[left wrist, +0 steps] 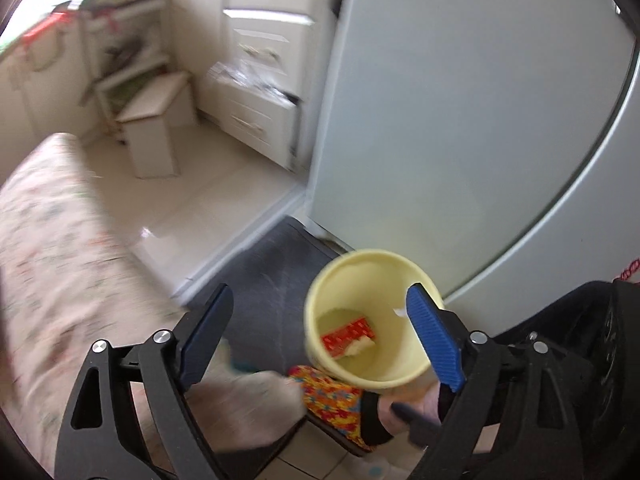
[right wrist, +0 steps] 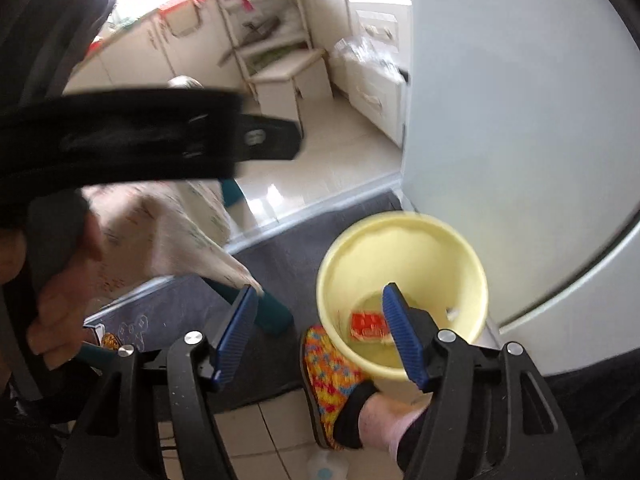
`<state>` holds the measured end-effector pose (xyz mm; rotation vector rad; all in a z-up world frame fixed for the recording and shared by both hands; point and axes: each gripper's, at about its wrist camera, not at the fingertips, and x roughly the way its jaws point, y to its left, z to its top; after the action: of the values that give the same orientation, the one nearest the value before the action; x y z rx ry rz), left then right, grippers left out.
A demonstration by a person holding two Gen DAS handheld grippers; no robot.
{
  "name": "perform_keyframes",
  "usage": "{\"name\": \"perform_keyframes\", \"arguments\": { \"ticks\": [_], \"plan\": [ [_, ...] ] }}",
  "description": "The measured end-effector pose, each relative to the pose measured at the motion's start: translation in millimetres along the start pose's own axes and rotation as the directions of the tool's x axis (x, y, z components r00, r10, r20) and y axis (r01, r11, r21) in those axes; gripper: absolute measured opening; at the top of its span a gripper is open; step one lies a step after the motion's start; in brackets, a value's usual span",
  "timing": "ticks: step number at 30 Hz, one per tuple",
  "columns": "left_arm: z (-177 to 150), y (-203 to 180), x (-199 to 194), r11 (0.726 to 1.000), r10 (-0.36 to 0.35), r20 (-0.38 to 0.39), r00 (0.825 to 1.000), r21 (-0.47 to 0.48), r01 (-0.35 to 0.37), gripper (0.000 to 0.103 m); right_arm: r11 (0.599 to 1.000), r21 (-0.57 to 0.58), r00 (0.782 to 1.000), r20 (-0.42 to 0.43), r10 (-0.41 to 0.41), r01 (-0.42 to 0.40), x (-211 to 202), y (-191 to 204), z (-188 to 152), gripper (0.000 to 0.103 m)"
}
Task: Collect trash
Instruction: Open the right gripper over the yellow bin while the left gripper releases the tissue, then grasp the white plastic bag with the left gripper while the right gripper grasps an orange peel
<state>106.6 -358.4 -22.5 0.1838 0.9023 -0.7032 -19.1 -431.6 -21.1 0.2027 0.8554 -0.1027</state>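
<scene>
Already some of the work looks done: the yellow bin [left wrist: 370,316] stands on the floor just ahead of and below both grippers, and at its bottom lie a red printed wrapper [left wrist: 349,335] with a pale scrap touching it and a small white scrap [left wrist: 399,312] against the inner wall. Both tools are empty. The left gripper [left wrist: 320,334] has its blue pads spread wide with nothing between them, its right finger [left wrist: 434,338] crossing the bin's mouth in that view; the right gripper [right wrist: 318,330] is open too, a little less wide, and likewise holds nothing, its right finger over the bin's opening. So, as I judge it, a drop into the bin is complete and neither tool carries more trash. To the left of the grippers sits a patterned tablecloth [left wrist: 52,248], and a grey mat [left wrist: 264,264] lies ahead beside the bin; the blur hides whether trash remains there. A foot in a bright knitted slipper [right wrist: 334,364] rests just beside the bin's base.
</scene>
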Motion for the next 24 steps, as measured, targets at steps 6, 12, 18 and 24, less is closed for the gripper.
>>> {"name": "perform_keyframes", "arguments": {
  "ticks": [6, 12, 18, 24],
  "plan": [
    [-35, 68, -85, 0.977, 0.197, 0.125, 0.972, -0.112, -0.183, 0.091, 0.989, -0.139, 0.986, 0.15, 0.073, -0.052, -22, 43, 5, 0.069],
    [-94, 187, -162, 0.837, 0.461, 0.078, 0.884, -0.368, -0.404, 0.092, 0.946, -0.284, 0.968, 0.149, 0.201, -0.153, -16, 96, 7, 0.072],
    [-148, 307, -240, 0.554, 0.617, -0.032, 0.787, -0.692, -0.463, 0.092, 0.875, -0.41, 0.941, 0.098, 0.325, -0.259, -13, 164, 3, 0.072],
    [-179, 404, -275, 0.356, 0.684, -0.15, 0.714, -0.786, -0.506, 0.092, 0.797, -0.477, 0.902, 0.02, 0.431, -0.37, -5, 231, 0, 0.072]
  ]
}}
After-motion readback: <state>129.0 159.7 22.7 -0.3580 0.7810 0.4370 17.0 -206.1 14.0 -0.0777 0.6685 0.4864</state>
